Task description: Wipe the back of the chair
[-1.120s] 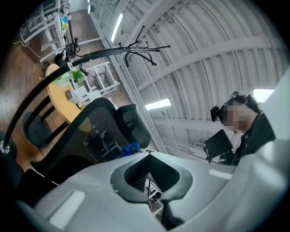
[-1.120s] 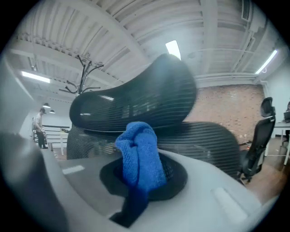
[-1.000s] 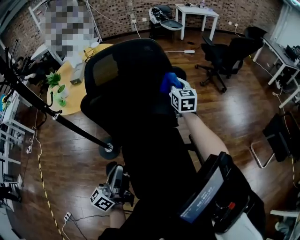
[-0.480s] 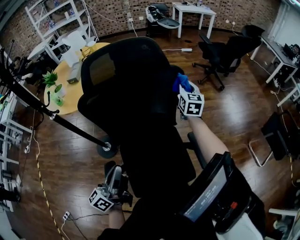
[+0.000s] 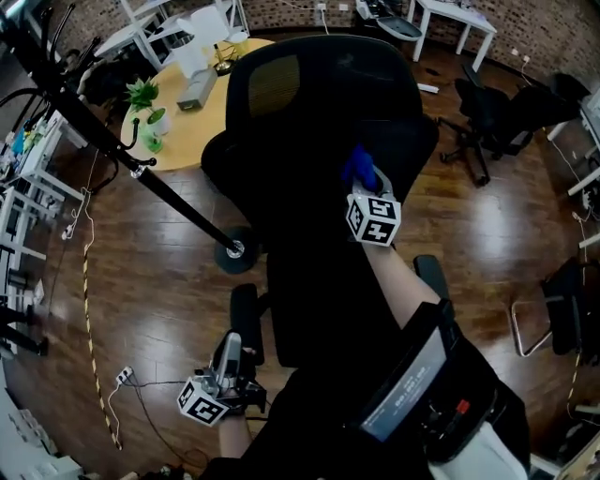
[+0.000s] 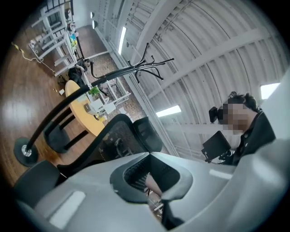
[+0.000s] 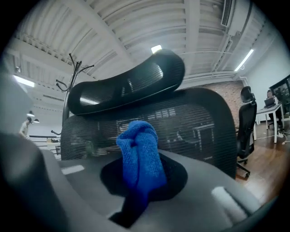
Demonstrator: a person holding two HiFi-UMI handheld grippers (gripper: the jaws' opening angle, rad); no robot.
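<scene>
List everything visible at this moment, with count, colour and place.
office chair: one, black mesh, centre, its back towards the person
cloth: one, blue, at the chair back
other office chairs: at least two, black, right
round table: one, yellow, upper left
plant: one, green, on the round table
coat stand: one, black, left of the chair
rectangular table: one, white, top right
right gripper: shut on the cloth, raised to the chair back
left gripper: shut, empty, low at the left
</scene>
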